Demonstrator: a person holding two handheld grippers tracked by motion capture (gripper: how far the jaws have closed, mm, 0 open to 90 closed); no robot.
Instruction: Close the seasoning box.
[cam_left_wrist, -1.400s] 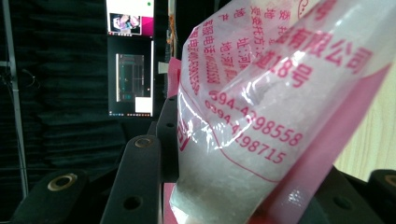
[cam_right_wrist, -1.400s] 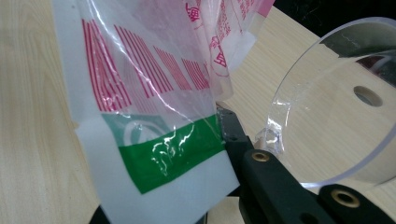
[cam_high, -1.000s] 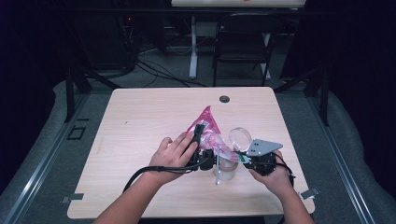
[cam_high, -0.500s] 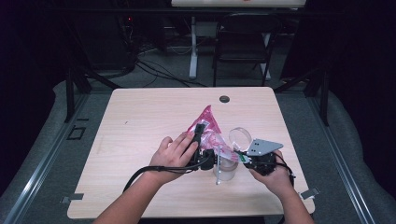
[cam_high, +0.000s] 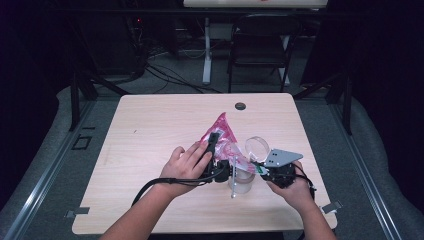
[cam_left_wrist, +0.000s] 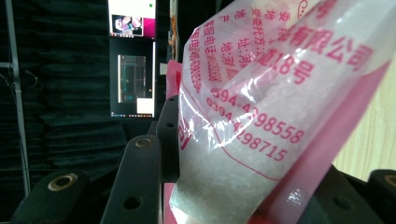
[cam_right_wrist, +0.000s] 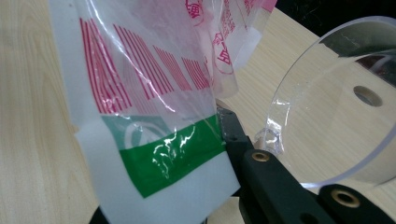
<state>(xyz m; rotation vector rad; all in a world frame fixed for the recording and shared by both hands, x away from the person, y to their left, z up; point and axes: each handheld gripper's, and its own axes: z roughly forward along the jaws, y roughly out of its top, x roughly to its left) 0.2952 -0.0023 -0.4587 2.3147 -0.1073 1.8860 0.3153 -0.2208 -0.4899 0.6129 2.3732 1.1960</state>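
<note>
The pink printed bag (cam_high: 220, 134) lies near the middle of the table (cam_high: 150, 125), toward its near edge. The left gripper (cam_high: 214, 150) pinches it from the left; the right gripper (cam_high: 255, 169) is pressed together on its clear corner. A clear round lid (cam_high: 257, 147) and a clear cup (cam_high: 241, 179) sit just beside them. Both hands rest low over the near edge.

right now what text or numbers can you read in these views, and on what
"0394-4298558" on the pink printed plastic bag, left gripper view.
"298715", the end of a second number just below it; its first digits are creased.
"18号" near the bag's top.
"有限公司" near its top edge.
Small red lines at the bag's upper left: too blurred to read.
Red round stamps in the right gripper view: unreadable.
</note>
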